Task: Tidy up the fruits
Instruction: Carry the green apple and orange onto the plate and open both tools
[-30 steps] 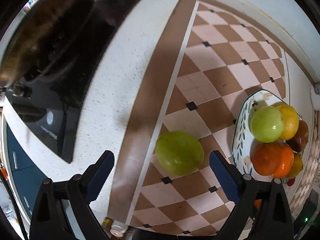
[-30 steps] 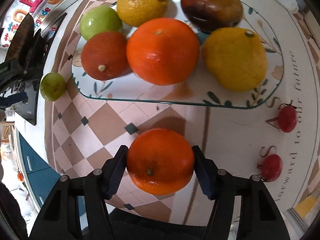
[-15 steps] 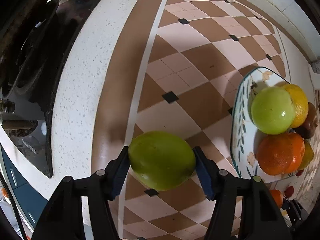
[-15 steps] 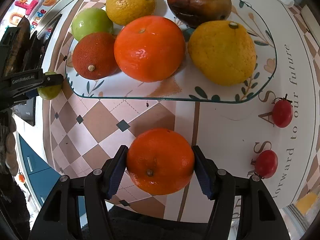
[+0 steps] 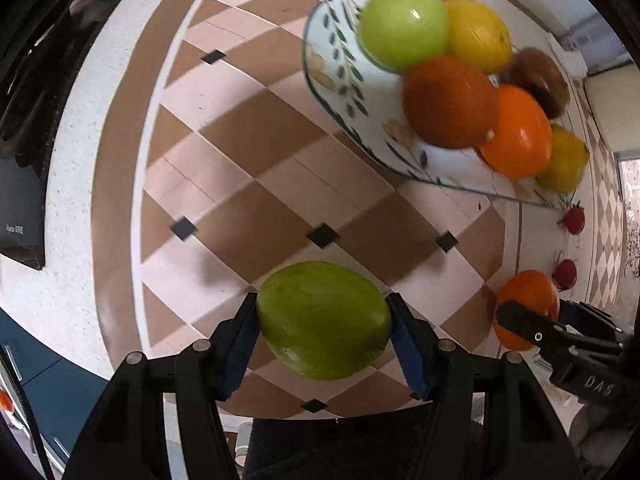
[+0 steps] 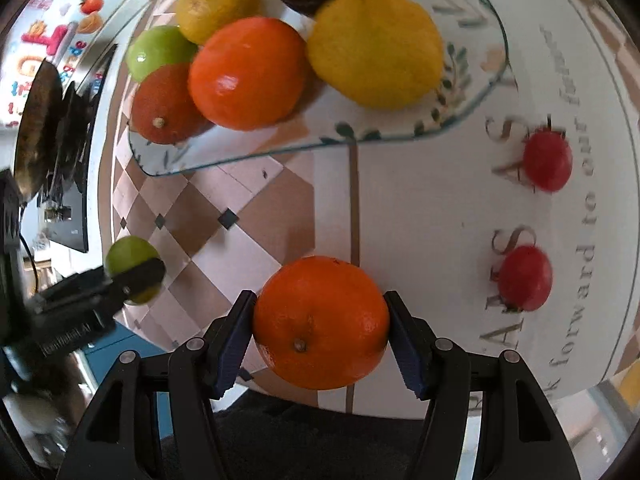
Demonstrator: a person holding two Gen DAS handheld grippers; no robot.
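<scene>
Pinching a smooth, oval green fruit (image 5: 323, 320) across its widest part, the left gripper (image 5: 323, 334) held it clear above the checkered mat on the bench (image 5: 72, 184), its blue fingers (image 5: 239, 344) pressed against both flanks. The right gripper (image 6: 320, 336) likewise clamped a round, dimpled orange (image 6: 320, 322) at its middle. Both fruits looked firm, moderately heavy and rounded, so they would likely roll once released; the waxy green skin seemed the more slippery. The leaf-patterned glass plate (image 5: 340, 80) beyond was already crowded with fruit, so each would probably need setting into a gap, gently, as the glass looked fragile.
</scene>
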